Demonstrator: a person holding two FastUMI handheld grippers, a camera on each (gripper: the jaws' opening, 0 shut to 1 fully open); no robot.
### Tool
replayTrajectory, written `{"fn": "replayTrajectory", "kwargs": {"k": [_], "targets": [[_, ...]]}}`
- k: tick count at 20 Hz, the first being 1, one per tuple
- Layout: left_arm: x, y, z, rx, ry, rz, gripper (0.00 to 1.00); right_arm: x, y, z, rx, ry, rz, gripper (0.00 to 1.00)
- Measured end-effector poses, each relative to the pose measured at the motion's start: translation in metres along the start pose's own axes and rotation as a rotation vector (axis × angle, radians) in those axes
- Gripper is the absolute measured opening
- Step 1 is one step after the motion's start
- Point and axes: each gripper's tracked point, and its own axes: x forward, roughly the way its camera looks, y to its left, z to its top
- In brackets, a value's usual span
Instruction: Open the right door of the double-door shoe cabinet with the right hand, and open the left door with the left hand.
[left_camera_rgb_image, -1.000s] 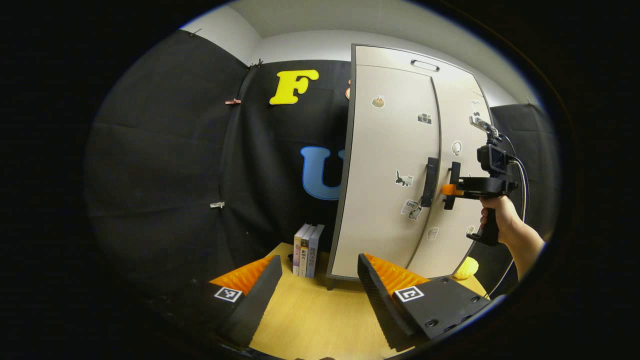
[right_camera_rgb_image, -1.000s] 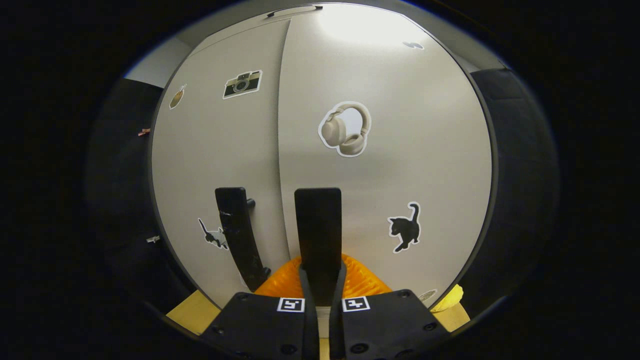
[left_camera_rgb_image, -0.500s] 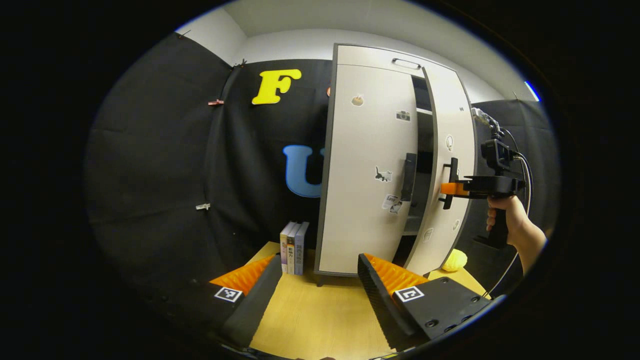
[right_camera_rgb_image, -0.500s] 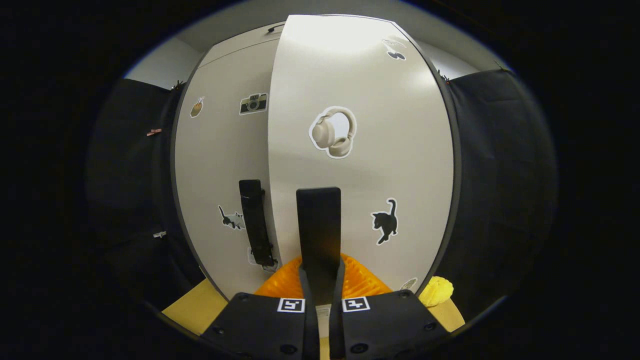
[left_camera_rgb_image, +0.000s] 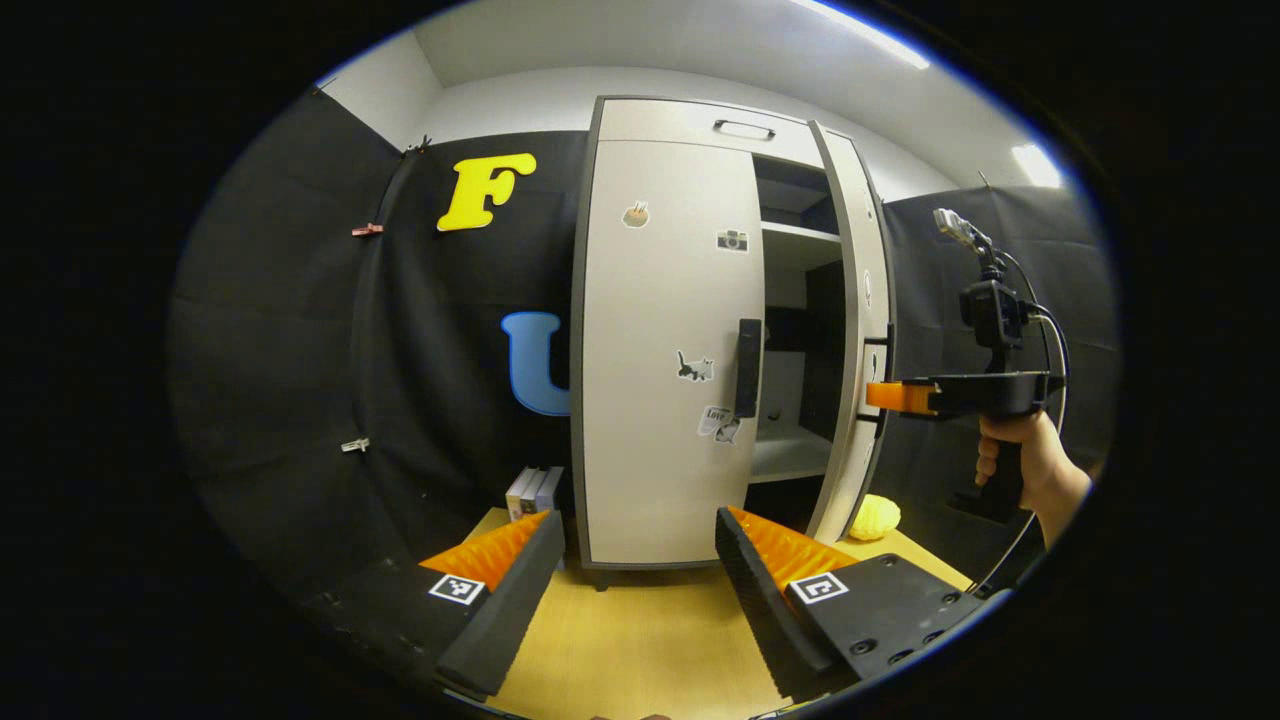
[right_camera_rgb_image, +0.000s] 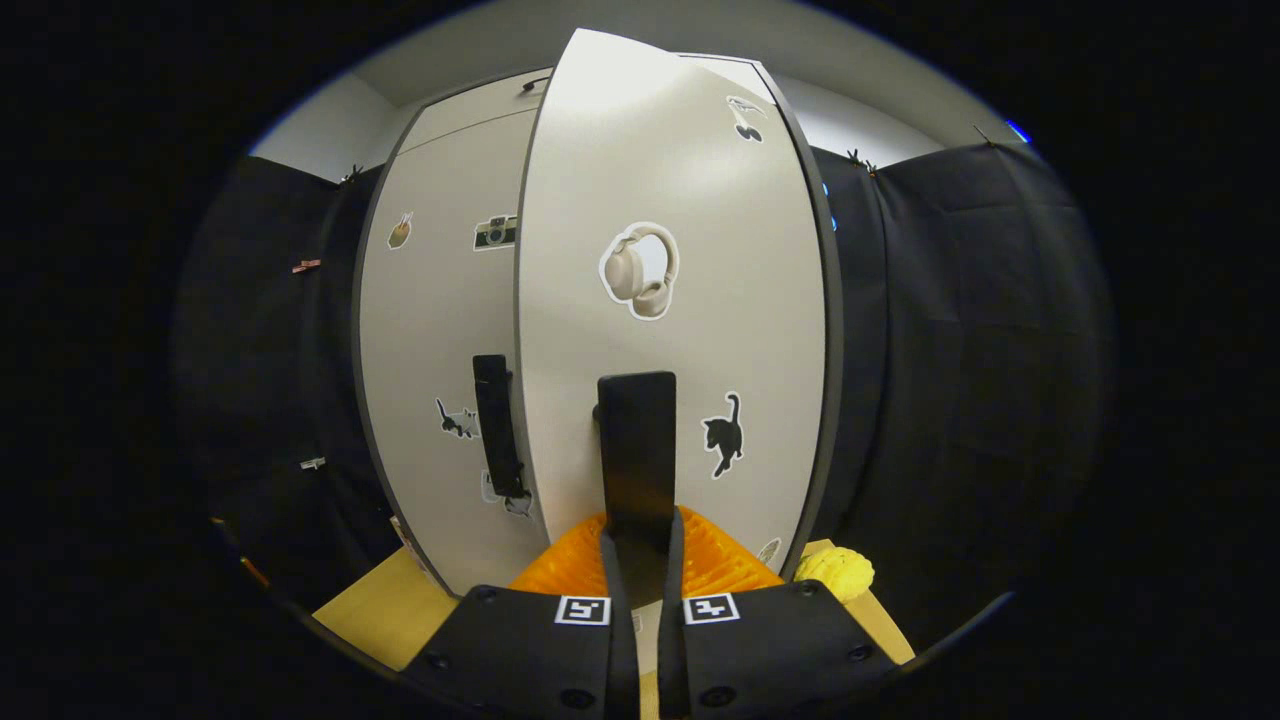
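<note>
Right claw (right_camera_rgb_image: 637, 545) clamps handle (right_camera_rgb_image: 637, 450); handle's lower end hidden.

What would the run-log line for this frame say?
right gripper: shut on right door handle | right door: partly open | left gripper: open | left door: closed

The shoe cabinet (left_camera_rgb_image: 670, 350) stands on the table (left_camera_rgb_image: 640, 650), books (left_camera_rgb_image: 535, 488) to its left, a lumpy ball (left_camera_rgb_image: 874, 516) to its right

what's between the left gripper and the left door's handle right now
In the left gripper view, bare wooden tabletop separates the open left gripper from the shut left door bearing the handle.
</note>
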Motion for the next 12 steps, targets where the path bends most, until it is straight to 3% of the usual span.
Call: {"fn": "replayTrajectory", "kwargs": {"k": [3,12], "targets": [[0.006,-0.016,0.007,-0.008,-0.002,-0.04,0.95,-0.012,-0.013,0.0,-0.019,0.001,-0.011,0.12],[0.029,-0.046,0.007,-0.025,0.006,-0.063,0.95,-0.043,-0.07,0.002,-0.022,0.021,-0.058,0.11]]}}
